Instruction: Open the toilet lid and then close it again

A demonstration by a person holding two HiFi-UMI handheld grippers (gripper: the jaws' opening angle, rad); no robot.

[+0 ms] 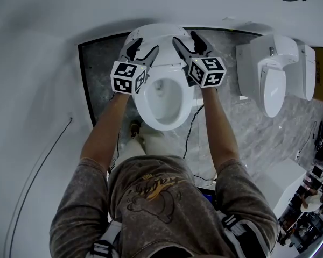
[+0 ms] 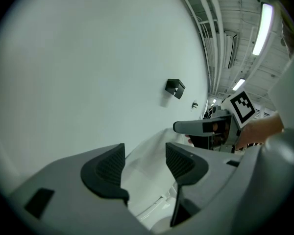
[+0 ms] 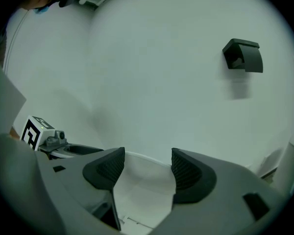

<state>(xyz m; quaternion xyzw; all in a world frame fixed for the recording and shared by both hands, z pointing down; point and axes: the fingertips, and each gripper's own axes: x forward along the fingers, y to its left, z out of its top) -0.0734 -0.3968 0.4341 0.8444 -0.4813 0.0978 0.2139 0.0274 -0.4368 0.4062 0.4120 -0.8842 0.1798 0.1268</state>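
Note:
A white toilet (image 1: 162,104) stands against the white wall, its seat down and the bowl showing. The lid (image 1: 156,34) stands raised behind the seat. My left gripper (image 1: 141,50) is open at the lid's left side, and my right gripper (image 1: 189,44) is open at its right side. In the left gripper view the open gripper (image 2: 144,163) frames the white lid (image 2: 147,182), with no pad pressing on it. The right gripper view shows the same: the open gripper (image 3: 147,168) with the lid (image 3: 142,192) beyond the gap. Whether the fingers touch the lid cannot be told.
A second white toilet (image 1: 274,74) stands to the right on the grey marbled floor (image 1: 105,63). A black cable (image 1: 191,128) runs on the floor beside the bowl. A black fixture (image 3: 244,55) hangs on the wall above. The person's legs stand close in front of the bowl.

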